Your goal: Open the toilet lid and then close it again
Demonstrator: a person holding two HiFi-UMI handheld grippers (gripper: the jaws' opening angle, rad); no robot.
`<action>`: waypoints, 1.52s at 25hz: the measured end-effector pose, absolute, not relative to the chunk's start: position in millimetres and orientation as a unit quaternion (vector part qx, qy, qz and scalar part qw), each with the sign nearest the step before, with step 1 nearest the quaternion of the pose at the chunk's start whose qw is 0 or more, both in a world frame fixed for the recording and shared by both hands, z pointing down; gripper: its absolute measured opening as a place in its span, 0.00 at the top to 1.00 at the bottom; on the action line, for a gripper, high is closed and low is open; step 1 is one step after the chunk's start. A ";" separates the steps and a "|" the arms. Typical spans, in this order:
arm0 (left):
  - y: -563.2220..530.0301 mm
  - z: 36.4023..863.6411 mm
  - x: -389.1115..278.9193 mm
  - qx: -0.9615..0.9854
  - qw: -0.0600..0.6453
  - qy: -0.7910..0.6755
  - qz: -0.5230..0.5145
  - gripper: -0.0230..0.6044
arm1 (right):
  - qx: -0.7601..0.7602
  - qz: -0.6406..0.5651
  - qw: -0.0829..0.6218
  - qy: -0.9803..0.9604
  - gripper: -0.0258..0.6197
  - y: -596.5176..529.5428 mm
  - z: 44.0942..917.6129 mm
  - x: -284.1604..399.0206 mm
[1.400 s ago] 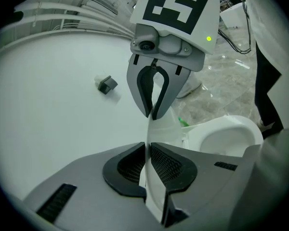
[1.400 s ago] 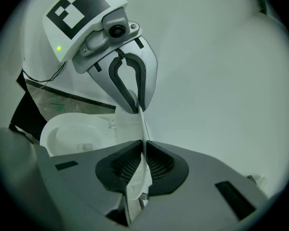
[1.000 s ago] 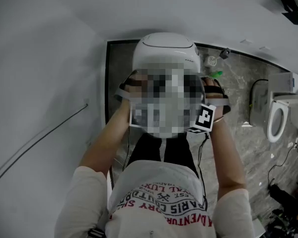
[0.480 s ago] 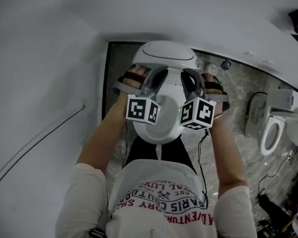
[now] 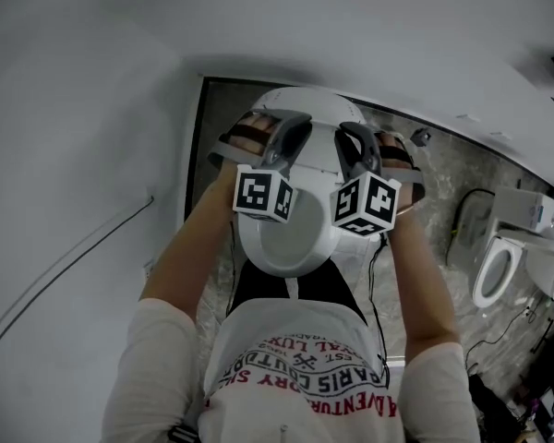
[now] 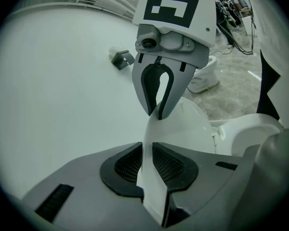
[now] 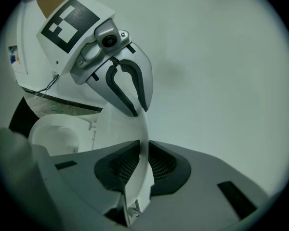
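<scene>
Left gripper [image 6: 148, 167] and right gripper [image 7: 143, 165] clamp the raised toilet lid [image 6: 183, 124], both arms stretched forward.
Left jaws just eased open slightly, lid rim between them; lid tipped further back than before.

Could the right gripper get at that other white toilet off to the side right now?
Probably not: the right gripper is clamped on the raised white plastic toilet lid, and the other white toilet stands well away across the grey stone floor.
</scene>
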State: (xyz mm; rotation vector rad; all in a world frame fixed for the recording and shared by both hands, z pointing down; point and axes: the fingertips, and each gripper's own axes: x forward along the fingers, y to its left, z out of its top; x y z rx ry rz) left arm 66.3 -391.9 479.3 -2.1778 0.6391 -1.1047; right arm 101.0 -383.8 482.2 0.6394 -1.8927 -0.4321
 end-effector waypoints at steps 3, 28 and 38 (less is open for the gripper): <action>-400.9 482.3 69.7 -0.822 0.297 0.236 -0.424 0.86 | 0.262 -0.174 0.519 -0.795 0.91 -392.6 484.0 104.3; -348.0 356.9 44.2 -0.866 0.233 0.353 -0.266 0.95 | 0.402 -0.084 0.367 -0.835 0.92 -342.4 367.2 110.0; -261.5 289.8 -12.7 -0.888 -0.001 0.456 -0.067 0.95 | 0.545 0.006 0.209 -0.812 0.93 -251.4 298.0 102.7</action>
